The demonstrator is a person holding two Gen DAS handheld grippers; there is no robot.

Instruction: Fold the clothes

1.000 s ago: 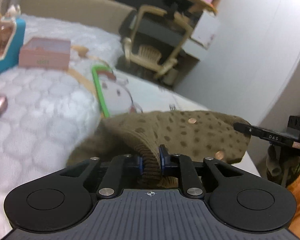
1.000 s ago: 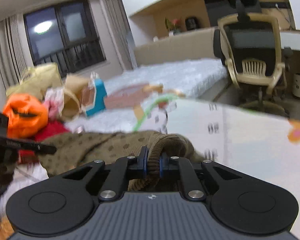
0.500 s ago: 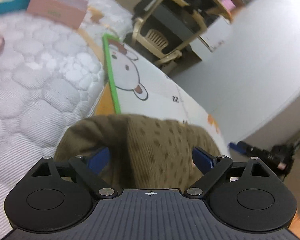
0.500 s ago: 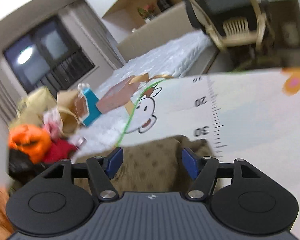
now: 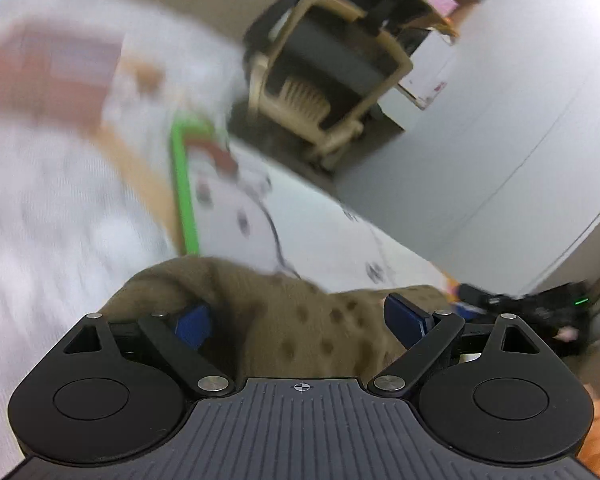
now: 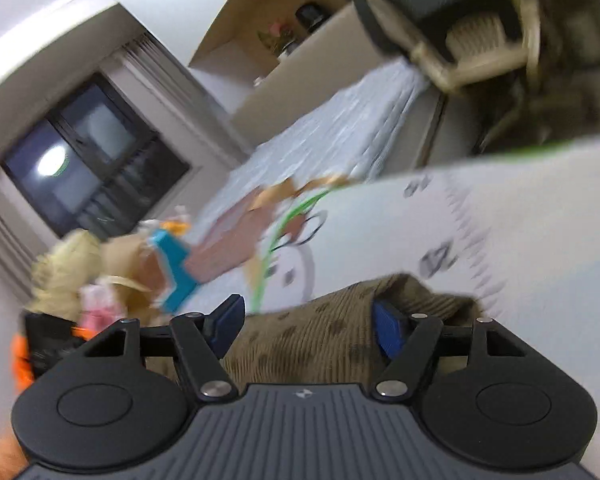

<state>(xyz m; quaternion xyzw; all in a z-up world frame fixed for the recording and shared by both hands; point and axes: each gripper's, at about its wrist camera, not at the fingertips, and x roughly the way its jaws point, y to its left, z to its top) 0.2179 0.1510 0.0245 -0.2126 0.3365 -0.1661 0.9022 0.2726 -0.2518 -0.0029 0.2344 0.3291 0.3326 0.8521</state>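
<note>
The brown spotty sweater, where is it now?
The brown spotty sweater lies on the white play mat, low in both wrist views, between the spread fingers of the left gripper and right gripper.

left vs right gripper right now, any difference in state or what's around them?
The left gripper points toward the desk chair and wall; the right gripper toward the window and a pile of toys. Left view shows clear dark spots on the garment; right view shows blurred ones. Shared: jaws wide open over the same brown cloth.

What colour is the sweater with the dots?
Olive-brown sweater with darker brown dots, best in the left wrist view.
</note>
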